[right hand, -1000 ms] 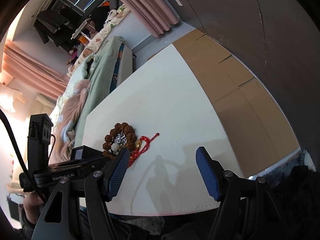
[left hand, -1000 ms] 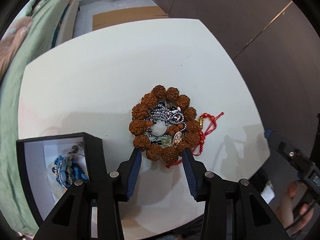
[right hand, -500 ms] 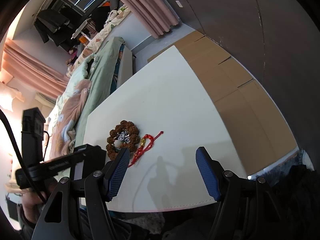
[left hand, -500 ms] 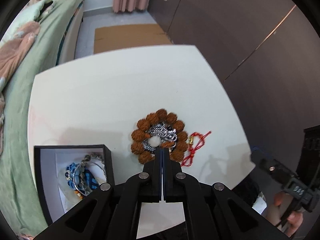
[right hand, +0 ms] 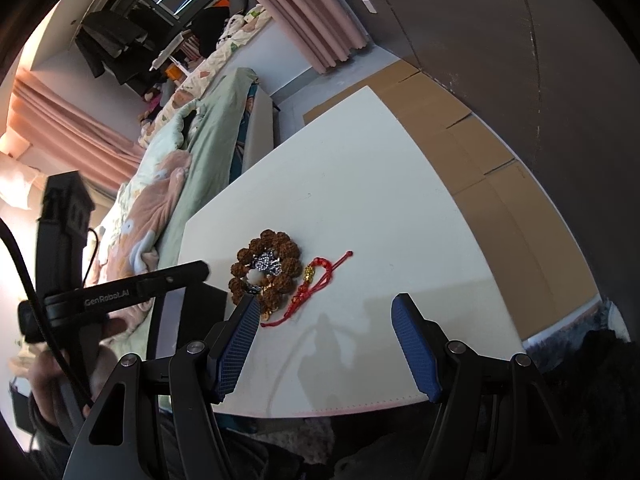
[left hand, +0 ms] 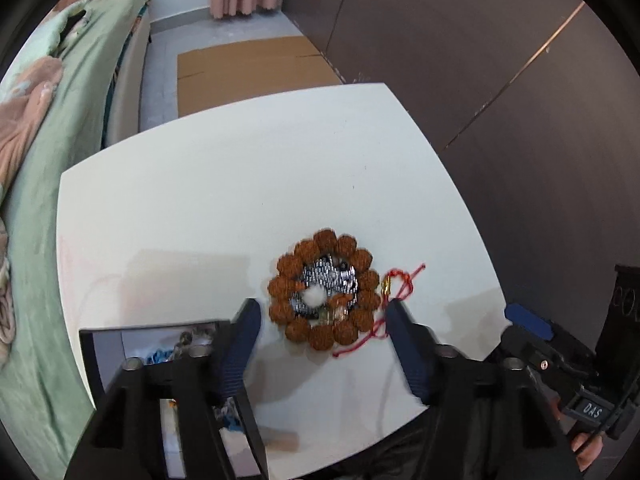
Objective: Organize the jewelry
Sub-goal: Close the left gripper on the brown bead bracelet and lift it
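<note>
Bead bracelet [left hand: 324, 289] untouched, left gripper [left hand: 322, 320] opening, empty

White tabletop [left hand: 248, 200], plain and bright; on it a ring of rusty-brown knobbly beads, the brown bead bracelet [left hand: 324, 290], with a glittering silver chain pile [left hand: 330, 278] and a white bead [left hand: 314, 297] inside it. Beside it, a red cord [left hand: 400, 286] with a small gold charm [left hand: 386, 285]. The box [left hand: 90, 344] is black outside, white within, with something blue in it. Left hand-held gripper [left hand: 322, 354] is black with dark blue pads; right hand-held gripper [right hand: 324, 344] black with brighter blue, cross-hatched pads. Bed [left hand: 48, 128] in pale green with peach patches, pink curtains [right hand: 304, 12], tan cardboard [left hand: 248, 68] on the floor
</note>
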A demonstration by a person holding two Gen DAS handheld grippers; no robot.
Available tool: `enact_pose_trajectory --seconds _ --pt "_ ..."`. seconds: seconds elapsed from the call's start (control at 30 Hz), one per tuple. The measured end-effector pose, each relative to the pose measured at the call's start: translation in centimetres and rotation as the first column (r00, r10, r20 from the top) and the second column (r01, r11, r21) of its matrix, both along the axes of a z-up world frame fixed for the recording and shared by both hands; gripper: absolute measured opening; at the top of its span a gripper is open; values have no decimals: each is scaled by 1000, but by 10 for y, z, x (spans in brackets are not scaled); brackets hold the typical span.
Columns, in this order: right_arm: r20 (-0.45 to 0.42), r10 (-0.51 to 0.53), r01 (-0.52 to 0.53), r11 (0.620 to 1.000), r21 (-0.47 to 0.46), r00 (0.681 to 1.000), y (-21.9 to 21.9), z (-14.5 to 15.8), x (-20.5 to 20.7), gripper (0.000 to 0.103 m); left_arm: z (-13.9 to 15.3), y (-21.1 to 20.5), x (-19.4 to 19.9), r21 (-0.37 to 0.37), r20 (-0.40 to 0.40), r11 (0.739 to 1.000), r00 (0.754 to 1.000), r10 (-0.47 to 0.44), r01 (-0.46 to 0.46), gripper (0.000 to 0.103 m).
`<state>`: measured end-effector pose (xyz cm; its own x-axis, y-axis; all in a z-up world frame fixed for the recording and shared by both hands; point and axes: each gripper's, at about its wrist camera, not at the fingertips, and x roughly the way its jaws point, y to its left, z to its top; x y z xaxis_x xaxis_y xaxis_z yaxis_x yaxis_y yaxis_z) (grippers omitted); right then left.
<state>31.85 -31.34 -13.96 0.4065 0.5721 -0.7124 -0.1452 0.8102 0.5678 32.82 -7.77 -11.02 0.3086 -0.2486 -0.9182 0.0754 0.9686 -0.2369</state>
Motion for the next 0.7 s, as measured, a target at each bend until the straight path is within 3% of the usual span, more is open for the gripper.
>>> enact_pose_trajectory --seconds 0.23,0.4,0.53,0.63,0.7 --pt "-8 -19 19 1000 -3 1000 -8 -2 1 69 -6 -8 18 103 26 994 998 -50 47 67" --pt "-19 -22 22 1000 -1 1000 -11 -7 3 69 -20 -14 29 142 0 985 996 -93 92 46" --pt "-33 -24 24 1000 7 999 -11 -11 5 69 -34 -18 36 165 -14 980 994 -107 108 41" --pt "-35 -20 20 1000 7 999 -11 -12 7 69 -43 -17 42 171 -22 979 994 -107 109 29" --pt "-35 -13 14 1000 4 999 -10 -12 8 69 -45 -13 42 158 -13 983 995 -95 96 29"
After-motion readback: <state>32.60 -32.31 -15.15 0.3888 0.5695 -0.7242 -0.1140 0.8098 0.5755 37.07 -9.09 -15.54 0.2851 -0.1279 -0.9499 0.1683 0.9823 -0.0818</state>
